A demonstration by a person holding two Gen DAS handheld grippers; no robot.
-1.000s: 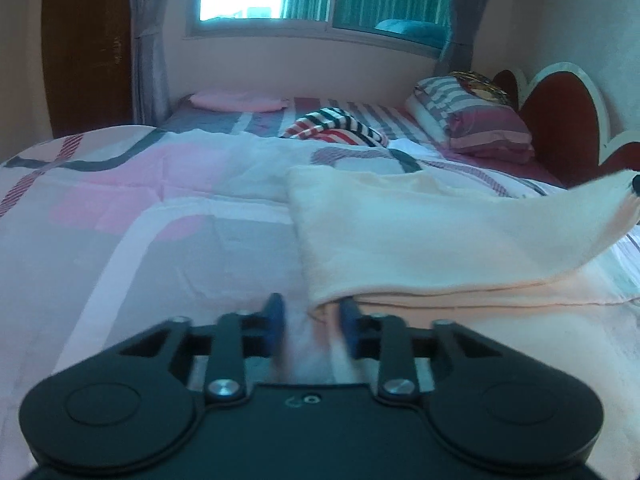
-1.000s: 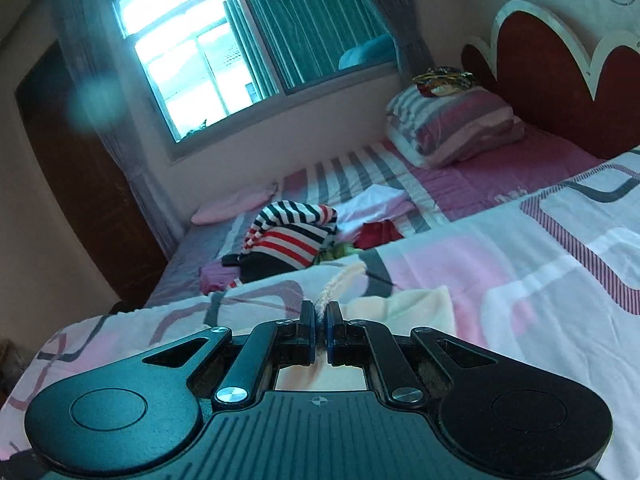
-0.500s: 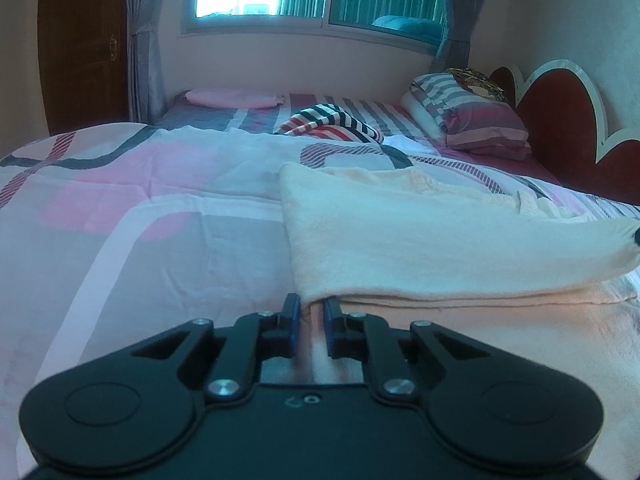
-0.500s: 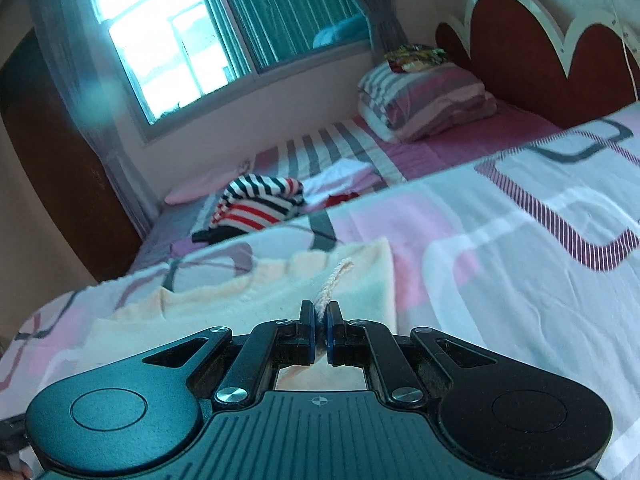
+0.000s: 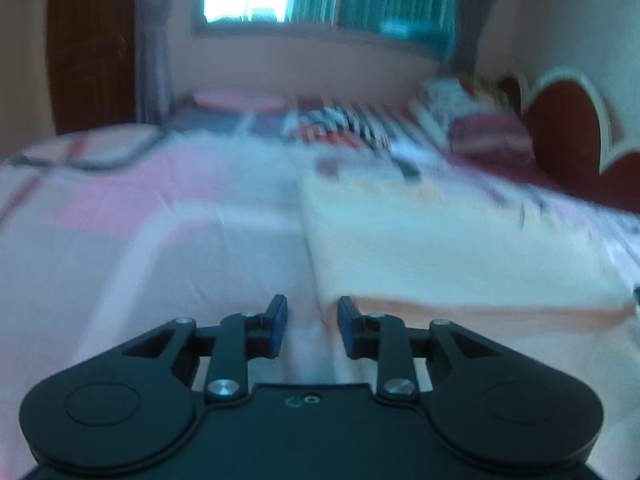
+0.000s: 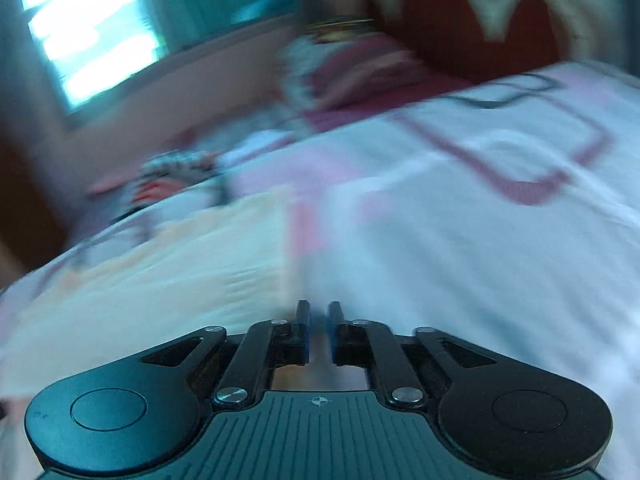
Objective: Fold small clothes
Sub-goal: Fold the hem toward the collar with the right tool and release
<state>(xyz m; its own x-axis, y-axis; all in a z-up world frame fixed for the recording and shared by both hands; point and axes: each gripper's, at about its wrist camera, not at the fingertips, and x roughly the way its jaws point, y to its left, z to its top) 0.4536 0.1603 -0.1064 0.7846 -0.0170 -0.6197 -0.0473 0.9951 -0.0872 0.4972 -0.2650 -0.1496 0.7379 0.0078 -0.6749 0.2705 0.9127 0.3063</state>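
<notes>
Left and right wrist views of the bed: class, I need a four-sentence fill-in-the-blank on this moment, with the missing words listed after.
1. The left claw has its jaws ____.
2. The cream cloth garment lies ____ on the pink patterned bedspread.
3. The dark red scalloped headboard stands to the ____ of the left wrist view.
4. Both views are ____ by motion.

Missing words: open; flat; right; blurred

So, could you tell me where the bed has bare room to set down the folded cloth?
Bare quilt lies left of the cream cloth, and more to its right toward the headboard. It is crowded by the window: striped clothes and pillows.
</notes>
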